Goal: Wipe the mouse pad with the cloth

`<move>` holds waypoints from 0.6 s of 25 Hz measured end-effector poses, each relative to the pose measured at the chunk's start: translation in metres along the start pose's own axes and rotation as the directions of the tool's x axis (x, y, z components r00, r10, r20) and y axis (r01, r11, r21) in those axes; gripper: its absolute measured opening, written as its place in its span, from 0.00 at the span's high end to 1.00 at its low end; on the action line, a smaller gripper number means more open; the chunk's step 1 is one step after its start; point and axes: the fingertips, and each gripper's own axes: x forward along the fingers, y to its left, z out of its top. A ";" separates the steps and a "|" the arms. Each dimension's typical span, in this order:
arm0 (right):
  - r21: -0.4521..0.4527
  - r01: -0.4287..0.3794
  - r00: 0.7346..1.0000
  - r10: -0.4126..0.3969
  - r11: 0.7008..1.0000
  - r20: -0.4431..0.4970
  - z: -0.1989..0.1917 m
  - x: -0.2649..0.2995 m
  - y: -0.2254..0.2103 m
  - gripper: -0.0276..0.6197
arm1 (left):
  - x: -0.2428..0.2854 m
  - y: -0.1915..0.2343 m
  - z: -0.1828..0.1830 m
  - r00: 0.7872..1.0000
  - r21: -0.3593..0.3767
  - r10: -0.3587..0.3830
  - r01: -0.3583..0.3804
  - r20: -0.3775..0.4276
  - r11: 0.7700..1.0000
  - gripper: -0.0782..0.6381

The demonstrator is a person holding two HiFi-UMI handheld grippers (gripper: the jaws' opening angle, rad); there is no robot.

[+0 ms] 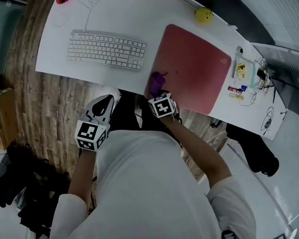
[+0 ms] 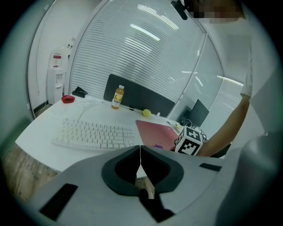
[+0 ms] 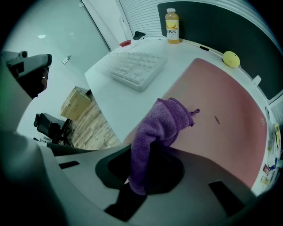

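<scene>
A red mouse pad (image 1: 194, 68) (image 3: 223, 103) (image 2: 154, 130) lies on the white desk (image 1: 133, 21), right of the keyboard (image 1: 107, 49). My right gripper (image 1: 158, 90) (image 3: 148, 152) is shut on a purple cloth (image 1: 158, 82) (image 3: 157, 130), whose free end rests on the pad's near left corner. A small dark speck (image 3: 216, 119) sits on the pad just beyond the cloth. My left gripper (image 1: 101, 112) (image 2: 140, 165) hangs shut and empty, off the desk's near edge, below the keyboard (image 2: 95, 134).
An orange juice bottle (image 3: 172, 20) (image 2: 116, 97) and a yellow ball (image 1: 203, 15) (image 3: 231, 58) stand by the dark back panel. Cables and small stickers (image 1: 243, 78) clutter the desk right of the pad. A red object (image 2: 67, 99) sits at the far left corner.
</scene>
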 end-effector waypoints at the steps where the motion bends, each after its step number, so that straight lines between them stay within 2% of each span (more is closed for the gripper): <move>1: -0.001 0.001 1.000 -0.001 1.000 -0.001 0.002 0.001 0.003 0.85 | 0.001 0.001 -0.001 1.000 -0.003 -0.004 0.004 0.001 1.000 0.86; 12: -0.037 -0.026 1.000 0.026 0.999 -0.008 0.021 0.009 0.024 0.85 | 0.005 0.012 0.001 1.000 0.008 -0.026 0.026 0.008 1.000 0.86; 15: -0.064 -0.086 0.996 0.088 0.994 0.032 0.037 0.000 0.031 0.85 | 0.007 0.011 0.006 1.000 0.022 -0.017 0.017 0.006 1.000 0.86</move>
